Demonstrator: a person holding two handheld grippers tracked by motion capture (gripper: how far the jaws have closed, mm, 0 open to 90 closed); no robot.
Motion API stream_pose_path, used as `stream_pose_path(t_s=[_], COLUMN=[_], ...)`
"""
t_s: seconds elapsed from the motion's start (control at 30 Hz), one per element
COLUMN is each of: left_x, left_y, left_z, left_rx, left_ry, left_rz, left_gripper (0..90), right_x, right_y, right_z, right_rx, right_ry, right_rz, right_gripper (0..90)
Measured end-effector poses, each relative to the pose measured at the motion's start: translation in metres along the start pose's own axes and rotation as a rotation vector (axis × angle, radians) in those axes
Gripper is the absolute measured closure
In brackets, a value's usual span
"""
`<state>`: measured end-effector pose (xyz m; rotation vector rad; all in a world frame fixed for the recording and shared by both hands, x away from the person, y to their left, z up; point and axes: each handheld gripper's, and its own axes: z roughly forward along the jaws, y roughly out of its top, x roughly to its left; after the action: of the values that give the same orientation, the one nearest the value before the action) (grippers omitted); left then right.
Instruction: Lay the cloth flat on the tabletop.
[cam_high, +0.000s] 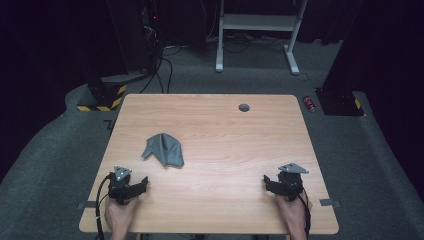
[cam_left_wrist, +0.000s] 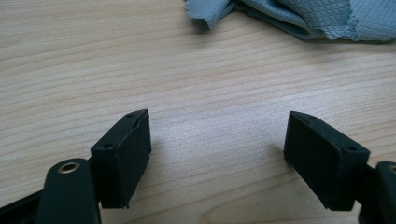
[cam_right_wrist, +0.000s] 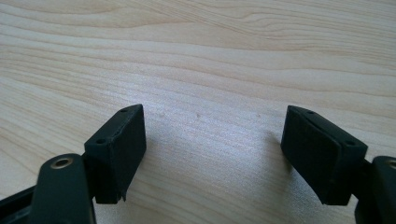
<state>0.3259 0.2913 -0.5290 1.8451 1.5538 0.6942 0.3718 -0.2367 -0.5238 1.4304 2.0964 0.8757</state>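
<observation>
A: Where is the grey cloth (cam_high: 164, 149)?

B: Crumpled on the wooden surface (cam_high: 225, 145), just ahead of the left tongs (cam_high: 141, 186), well apart from the right tongs (cam_high: 268, 183). Its long axis runs diagonally away from the left tongs.

A: And the tongs?

B: Both stand wide apart, gripping nothing. In the left gripper view the cloth (cam_left_wrist: 289, 16) is cut off at the top edge. No readable writing.

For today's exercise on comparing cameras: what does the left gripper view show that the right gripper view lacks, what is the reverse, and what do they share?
Left gripper view alone: the crumpled grey cloth at its top edge, beyond the open left gripper. Right gripper view alone: nothing extra, just bare wood ahead of the open right gripper. Shared: the light wooden table, two black jaws set wide apart, nothing between them.
</observation>
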Motion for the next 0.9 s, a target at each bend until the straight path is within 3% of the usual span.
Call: stream_pose_path(t_s=[0.43, 0.6, 0.8, 0.9], left_x=[-0.0005, -0.0032, -0.0052, -0.0062], left_y=[0.0011, 0.0027, 0.0051, 0.0080], left_z=[0.0018, 0.0032, 0.0053, 0.0059], left_rx=[0.008, 0.015, 0.015, 0.012], left_ry=[-0.024, -0.011, -0.017, -0.058], left_rz=[0.015, 0.009, 0.013, -0.013], left_gripper=[17.8, 15.7, 17.4, 18.2], right_x=[0.0000, 0.0000, 0.0000, 0.0000], right_y=[0.0001, 0.0001, 0.0001, 0.0001], right_z=[0.0000, 0.0000, 0.0000, 0.0000], right_rx=[0.000, 0.000, 0.000, 0.000], right_ry=[0.000, 0.000, 0.000, 0.001], right_rz=[0.001, 0.000, 0.001, 0.000], right_gripper=[22.1, 22.1, 22.0, 22.1])
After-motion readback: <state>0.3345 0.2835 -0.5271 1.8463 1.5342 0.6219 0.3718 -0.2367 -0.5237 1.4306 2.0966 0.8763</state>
